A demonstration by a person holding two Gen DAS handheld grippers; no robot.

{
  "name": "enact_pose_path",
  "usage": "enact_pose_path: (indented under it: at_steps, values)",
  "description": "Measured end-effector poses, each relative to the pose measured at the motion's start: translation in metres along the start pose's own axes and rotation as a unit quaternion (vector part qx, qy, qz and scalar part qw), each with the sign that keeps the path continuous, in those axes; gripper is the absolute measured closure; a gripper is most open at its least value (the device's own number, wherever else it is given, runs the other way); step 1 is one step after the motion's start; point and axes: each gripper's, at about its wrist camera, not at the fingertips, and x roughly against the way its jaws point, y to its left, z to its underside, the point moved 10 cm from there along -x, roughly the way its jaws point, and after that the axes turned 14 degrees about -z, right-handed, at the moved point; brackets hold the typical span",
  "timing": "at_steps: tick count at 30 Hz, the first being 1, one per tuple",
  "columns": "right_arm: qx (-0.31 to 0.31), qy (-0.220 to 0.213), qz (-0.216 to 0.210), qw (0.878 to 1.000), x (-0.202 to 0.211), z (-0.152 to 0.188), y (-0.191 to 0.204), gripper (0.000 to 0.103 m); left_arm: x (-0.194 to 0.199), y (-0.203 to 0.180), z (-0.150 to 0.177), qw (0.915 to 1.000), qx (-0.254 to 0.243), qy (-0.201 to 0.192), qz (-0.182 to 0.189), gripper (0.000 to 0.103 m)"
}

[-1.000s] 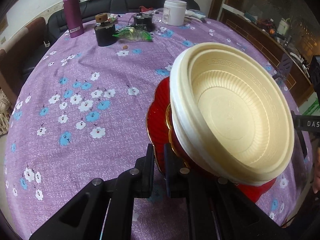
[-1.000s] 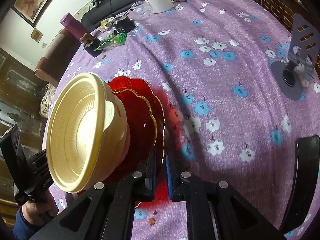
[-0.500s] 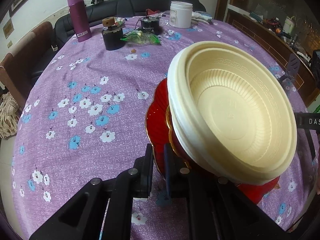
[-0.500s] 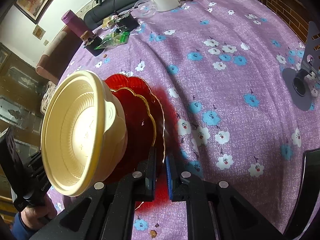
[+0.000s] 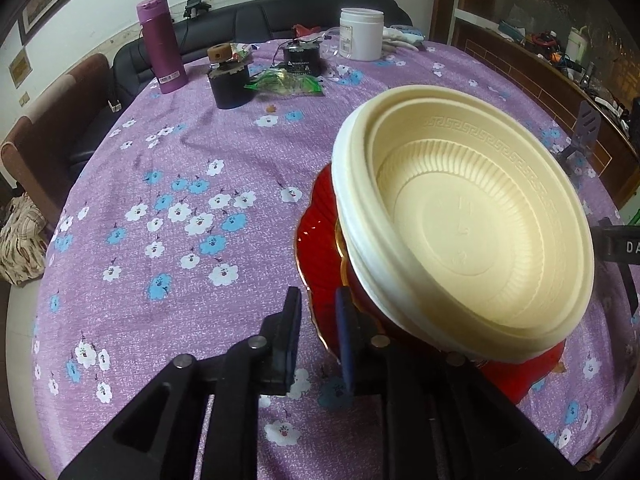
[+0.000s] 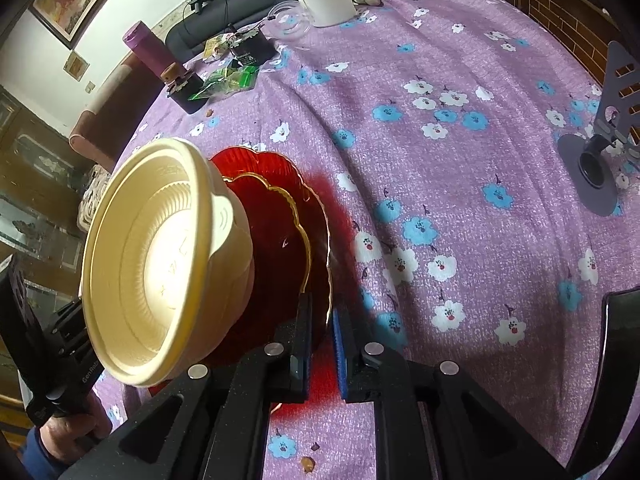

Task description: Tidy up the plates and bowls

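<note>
Left wrist view: the left hand-held gripper (image 5: 318, 336) has just been easing apart; its pads now stand off the scalloped rim of the red plate (image 5: 316, 232), which still runs between them, so it no longer pinches. The stack lies at 1 o'clock from the fingertips: 2 cream bowls (image 5: 472, 224) nested one in the other, both empty, sitting on the red dishes and filling the right half of the view. The purple flowered surface (image 5: 192, 184) spreads from 9 to 12 o'clock; a purple flask (image 5: 160, 44) and a white jar (image 5: 360, 34) stand well apart at 11 and 12.

Right wrist view: the right hand-held gripper (image 6: 320, 336) has its jaws nearly shut, the plate's opposite rim between them; whether the pads actually press I cannot tell. The bowls lie at 10 o'clock. The stack appears to rest on the surface, so both sides look about equally near for a release.
</note>
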Motion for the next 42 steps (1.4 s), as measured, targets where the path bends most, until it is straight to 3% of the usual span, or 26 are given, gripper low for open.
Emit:
enact_pose_path:
  at_steps: [4,18,21,23,28,32,38,42]
  values:
    - [-0.004,-0.004,0.001,1.0,0.007,0.007,-0.002,0.086,0.004,0.003,0.003,1.0,0.002,-0.003,-0.001,0.073]
    - [0.002,-0.01,-0.02,1.0,0.034,0.048,0.021,0.065,0.042,0.009,0.024,0.9995,-0.003,-0.025,-0.017,0.056]
    - [0.01,-0.013,-0.024,1.0,0.04,0.055,0.029,0.058,0.052,0.011,0.027,0.9989,-0.003,-0.036,-0.028,0.044]
    - [0.014,-0.014,-0.027,0.999,0.044,0.06,0.034,0.053,0.059,0.013,0.028,0.9981,-0.003,-0.043,-0.044,0.025]
    - [0.041,-0.023,-0.021,0.999,0.055,0.068,0.05,0.042,0.08,0.014,0.026,0.9959,0.005,-0.069,-0.057,0.01]
    - [0.077,-0.04,-0.018,0.996,0.064,0.07,0.067,0.031,0.094,0.009,0.025,0.9938,-0.004,-0.087,-0.069,0.004]
    - [0.111,-0.065,-0.007,0.992,0.075,0.067,0.083,0.016,0.101,0.012,0.024,0.9908,-0.01,-0.082,-0.107,0.003]
    - [0.123,-0.071,0.008,0.99,0.077,0.065,0.086,0.015,0.109,0.016,0.022,0.991,0.0,-0.088,-0.101,0.0]
